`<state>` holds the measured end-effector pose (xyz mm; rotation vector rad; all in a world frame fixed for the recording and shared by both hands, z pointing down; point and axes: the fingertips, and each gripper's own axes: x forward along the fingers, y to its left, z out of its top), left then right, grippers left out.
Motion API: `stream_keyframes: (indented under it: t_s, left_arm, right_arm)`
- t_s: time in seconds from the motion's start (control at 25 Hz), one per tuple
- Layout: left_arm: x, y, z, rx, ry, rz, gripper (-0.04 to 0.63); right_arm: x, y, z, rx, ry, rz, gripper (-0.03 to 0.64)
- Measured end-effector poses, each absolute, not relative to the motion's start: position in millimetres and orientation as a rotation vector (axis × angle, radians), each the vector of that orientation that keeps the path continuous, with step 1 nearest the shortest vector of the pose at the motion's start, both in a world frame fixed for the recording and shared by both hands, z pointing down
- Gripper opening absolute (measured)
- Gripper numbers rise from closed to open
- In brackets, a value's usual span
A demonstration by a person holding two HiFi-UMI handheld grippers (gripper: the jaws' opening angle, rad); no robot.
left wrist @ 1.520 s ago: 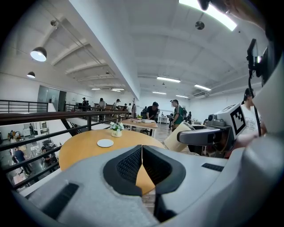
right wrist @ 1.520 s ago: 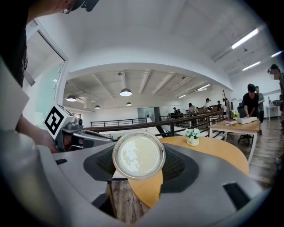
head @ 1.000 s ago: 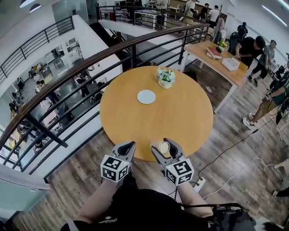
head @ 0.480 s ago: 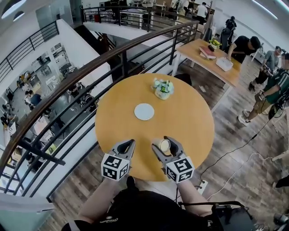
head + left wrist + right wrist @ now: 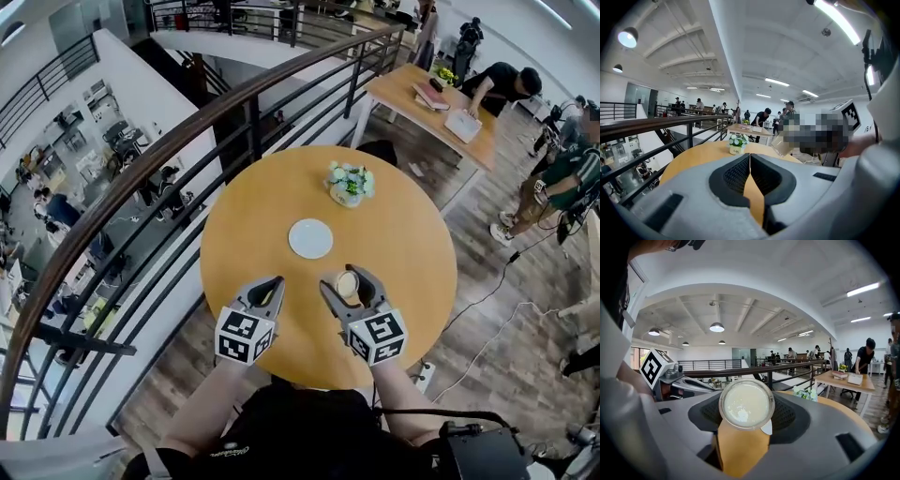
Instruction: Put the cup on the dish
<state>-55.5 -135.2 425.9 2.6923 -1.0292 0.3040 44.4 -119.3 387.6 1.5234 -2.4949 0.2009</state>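
Note:
A small white dish [image 5: 310,238] lies near the middle of the round wooden table [image 5: 412,253]. My right gripper [image 5: 349,284] is shut on the cup [image 5: 347,285], a brown paper-sleeved cup [image 5: 743,446] with a clear lid over creamy contents. It hangs over the table's near part, a little short and right of the dish. In the right gripper view the pads [image 5: 787,414] press on both sides of the cup. My left gripper [image 5: 265,292] floats beside it to the left, shut and empty, its pads [image 5: 736,174] meeting at the tips.
A pot of white flowers [image 5: 349,182] stands at the table's far side, beyond the dish. A dark railing [image 5: 187,131] curves round the table's left and back, over a drop. A second table [image 5: 441,103] with people round it stands at the back right.
Both grippers have moved forward from the table's near edge to over the tabletop, and the cup is closer to the dish. The grip on the cup is unchanged.

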Motion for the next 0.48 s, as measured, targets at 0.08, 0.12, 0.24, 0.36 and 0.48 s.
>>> stream_keyframes:
  t_s: [0.08, 0.12, 0.24, 0.36, 0.48]
  left_arm:
    - [-55.7, -141.6, 430.2, 2.685, -1.017, 0.311, 0.003]
    - [-54.5, -143.7, 432.2, 2.68, -1.013, 0.312, 0.003]
    - [-48.5, -146.9, 437.2, 2.671, -1.011, 0.331, 0.003]
    - [-40.5, -148.1, 439.0, 2.669, -1.025, 0.35, 0.003]
    - [-28.9, -145.7, 438.0, 2.671, -1.032, 0.365, 0.003]
  right_arm:
    - [43.3, -127.1, 392.0, 1.529, -2.483, 0.214, 0.261]
    - [43.5, -129.4, 393.7, 1.527, -2.48, 0.217, 0.26]
    - [46.0, -133.0, 398.3, 1.519, -2.482, 0.224, 0.261]
    - [53.9, -135.3, 403.6, 1.516, -2.49, 0.234, 0.259]
    - [67.0, -134.9, 406.1, 1.513, -2.489, 0.235, 0.259]
